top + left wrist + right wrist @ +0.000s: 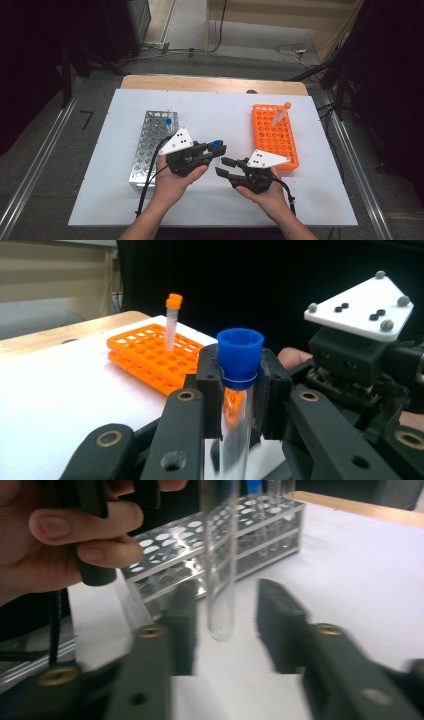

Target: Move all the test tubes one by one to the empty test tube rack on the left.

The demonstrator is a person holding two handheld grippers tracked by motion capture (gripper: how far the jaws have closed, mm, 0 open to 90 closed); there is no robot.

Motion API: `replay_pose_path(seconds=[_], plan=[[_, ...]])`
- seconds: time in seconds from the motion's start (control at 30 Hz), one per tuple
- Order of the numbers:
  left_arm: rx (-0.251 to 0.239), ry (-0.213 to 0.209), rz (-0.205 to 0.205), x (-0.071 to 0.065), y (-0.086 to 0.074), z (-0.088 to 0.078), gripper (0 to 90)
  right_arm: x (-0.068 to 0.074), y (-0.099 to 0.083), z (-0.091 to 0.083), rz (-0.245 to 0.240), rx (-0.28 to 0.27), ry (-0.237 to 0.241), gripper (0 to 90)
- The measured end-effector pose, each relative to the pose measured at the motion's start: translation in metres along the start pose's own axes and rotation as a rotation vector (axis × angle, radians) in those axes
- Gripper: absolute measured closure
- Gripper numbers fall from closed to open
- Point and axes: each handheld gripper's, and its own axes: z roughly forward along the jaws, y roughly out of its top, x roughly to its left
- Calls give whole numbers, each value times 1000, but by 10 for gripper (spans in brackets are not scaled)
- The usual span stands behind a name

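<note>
My left gripper (pixel 218 148) is shut on a clear tube with a blue cap (pixel 240 356), gripping it just under the cap with the tube upright. Its clear rounded lower end (pixel 220 585) hangs between the jaws of my right gripper (pixel 225 627). Those jaws stand apart, with a gap on each side of the glass. In the high view my right gripper (pixel 220 166) sits just right of and below the left one, above the middle of the white mat, and both are hand-held.
A metal rack (pixel 149 150) lies at the left with one blue-capped tube (pixel 169 120) in its far end. An orange rack (pixel 275 140) at the right holds a leaning orange-capped tube (pixel 281 114). The white mat (pixel 210 112) covers the table.
</note>
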Motion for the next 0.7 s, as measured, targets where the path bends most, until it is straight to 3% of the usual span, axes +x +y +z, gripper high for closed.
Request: replay_pose_path(seconds=[0.17, 0.33, 0.7], plan=[[-15, 54, 15, 8, 2, -9, 768, -12, 0, -17, 10, -3, -53, 257], [-34, 118, 25, 20, 5, -22, 768, -29, -6, -43, 21, -13, -114, 120], [-97, 275, 8, 52, 10, -56, 769, -61, -20, -92, 66, -40, -172, 0]])
